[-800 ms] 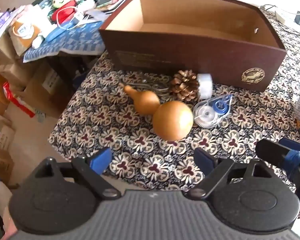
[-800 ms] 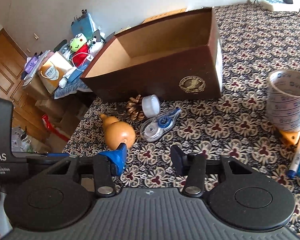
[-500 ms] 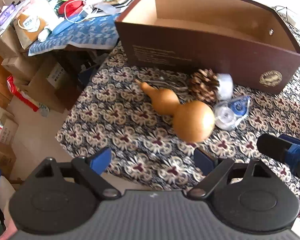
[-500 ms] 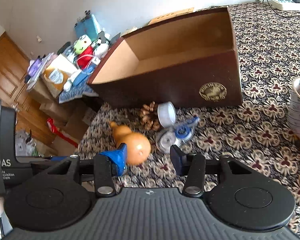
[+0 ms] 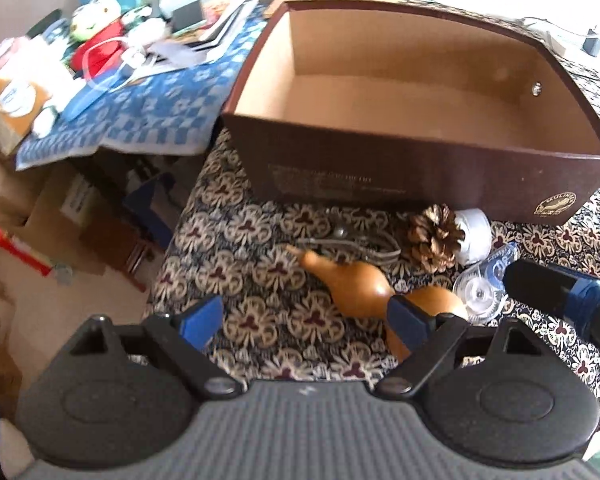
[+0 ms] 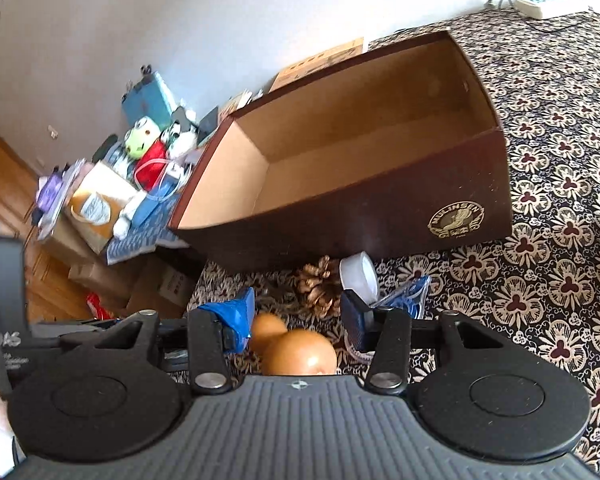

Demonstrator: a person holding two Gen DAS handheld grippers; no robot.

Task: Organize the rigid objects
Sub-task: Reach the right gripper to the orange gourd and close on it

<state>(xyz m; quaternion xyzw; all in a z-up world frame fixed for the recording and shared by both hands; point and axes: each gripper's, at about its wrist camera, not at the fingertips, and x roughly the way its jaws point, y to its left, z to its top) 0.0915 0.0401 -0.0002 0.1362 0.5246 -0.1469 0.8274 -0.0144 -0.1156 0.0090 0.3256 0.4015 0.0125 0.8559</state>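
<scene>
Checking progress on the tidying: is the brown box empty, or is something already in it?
Empty. Both wrist views show the brown box with a bare tan floor; the gourd and pinecone lie outside, in front of it.

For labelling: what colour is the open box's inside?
Light tan cardboard box interior, clearest in the left wrist view.

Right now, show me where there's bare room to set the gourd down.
The brown box is empty inside, its whole floor free. Bare patterned cloth lies left of the gourd, toward the table edge. Crowded: the strip between gourd and box front, with pine cone, white tape roll, correction tape and metal tool.
</scene>
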